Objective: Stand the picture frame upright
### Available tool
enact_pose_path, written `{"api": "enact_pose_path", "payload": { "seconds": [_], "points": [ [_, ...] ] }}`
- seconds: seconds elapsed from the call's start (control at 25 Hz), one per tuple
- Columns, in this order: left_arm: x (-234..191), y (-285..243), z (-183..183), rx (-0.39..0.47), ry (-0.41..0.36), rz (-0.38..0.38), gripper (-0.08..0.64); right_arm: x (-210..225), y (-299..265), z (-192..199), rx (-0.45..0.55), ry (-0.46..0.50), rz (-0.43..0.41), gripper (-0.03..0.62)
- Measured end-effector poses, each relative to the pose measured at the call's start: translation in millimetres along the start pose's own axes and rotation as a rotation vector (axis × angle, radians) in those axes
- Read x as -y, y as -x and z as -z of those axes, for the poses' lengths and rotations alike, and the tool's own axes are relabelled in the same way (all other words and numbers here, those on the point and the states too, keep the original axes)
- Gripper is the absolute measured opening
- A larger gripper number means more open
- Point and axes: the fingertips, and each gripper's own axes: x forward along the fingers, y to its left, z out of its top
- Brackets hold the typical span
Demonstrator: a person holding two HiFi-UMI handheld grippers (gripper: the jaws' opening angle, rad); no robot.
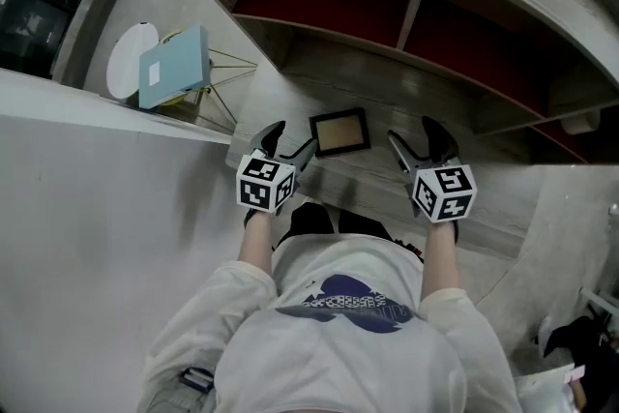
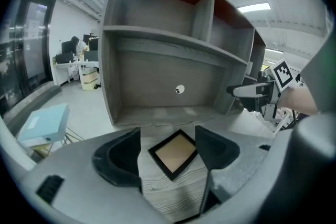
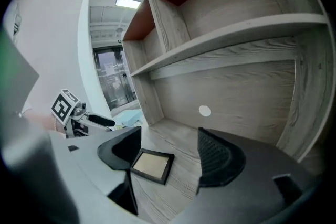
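A small black picture frame (image 1: 339, 132) with a tan panel lies flat on the grey wood shelf surface (image 1: 368, 174). In the left gripper view the picture frame (image 2: 175, 153) shows between the wide-apart jaws of my left gripper (image 2: 168, 150), which is open and empty. My left gripper (image 1: 287, 142) sits just left of the frame, apart from it. My right gripper (image 1: 418, 142) hovers to the frame's right, open with nothing in it. In the right gripper view the frame (image 3: 153, 165) lies by the left jaw of my right gripper (image 3: 170, 157).
A shelving unit (image 1: 406, 10) with red-backed upper compartments rises behind the frame. A light blue box (image 1: 174, 66) on a wire stand and a white disc (image 1: 129, 60) sit at the left. A white wall panel (image 1: 106, 198) borders the left side.
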Motion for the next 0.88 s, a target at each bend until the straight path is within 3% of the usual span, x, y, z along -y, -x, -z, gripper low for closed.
{"api": "enact_pose_path", "payload": {
  "seconds": [0.24, 0.44, 0.88],
  "points": [
    [-6.4, -33.5, 48.4, -0.152, 0.087, 0.068, 0.308, -12.1, -43.9, 34.3, -0.125, -0.002, 0.018, 0.287],
    [-21.3, -60.4, 78.4, -0.273, 0.129, 0.052, 0.308, -14.4, -78.2, 67.5, -0.229, -0.024, 0.051, 0.26],
    [-25.0, -92.3, 107.7, -0.37, 0.258, 0.085, 0.308, -12.9, -130.6, 131.0, -0.451, -0.015, 0.035, 0.216]
  ]
}}
